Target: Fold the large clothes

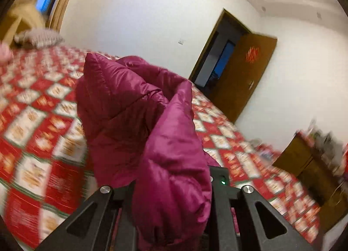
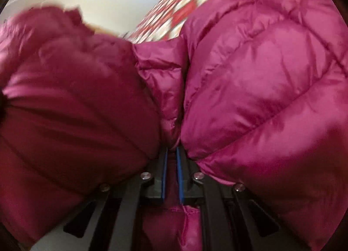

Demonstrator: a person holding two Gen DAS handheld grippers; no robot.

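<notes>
Jacket (image 1: 130, 107): bunched, lifted above the bed (image 1: 39, 124).
Left tongs (image 1: 171, 196): I grip a puffy fold.
Right tongs (image 2: 171, 164): narrow, pinching fabric.
Advice: I'd lower evenly, edges aligned.

Puffer jacket (image 2: 261, 81) is showing glossy quilted magenta nylon. Gripper (image 2: 171, 164) frame is looking matt black plastic, pads (image 2: 179, 174) blue.
</notes>
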